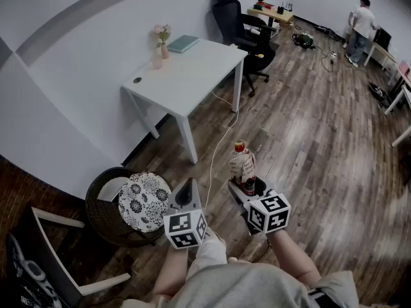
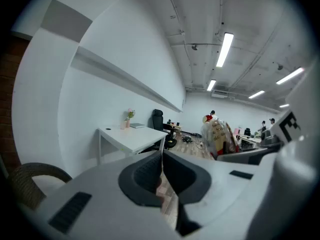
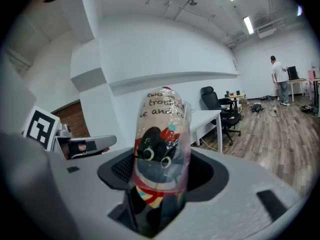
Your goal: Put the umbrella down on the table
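The right gripper (image 1: 248, 187) clamps the sleeved umbrella (image 1: 243, 164), hiding its lower end; the left gripper (image 1: 187, 188) is closed, empty.

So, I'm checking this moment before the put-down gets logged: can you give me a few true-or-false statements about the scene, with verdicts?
1. The right gripper is closed on the umbrella. True.
2. The umbrella lies on the white table. False: it stands in the right gripper's jaws, well short of the table.
3. The left gripper holds a book. False: its jaws are together with nothing between them; the book lies on the table.
4. A pink vase of flowers stands on the table near the wall. True.
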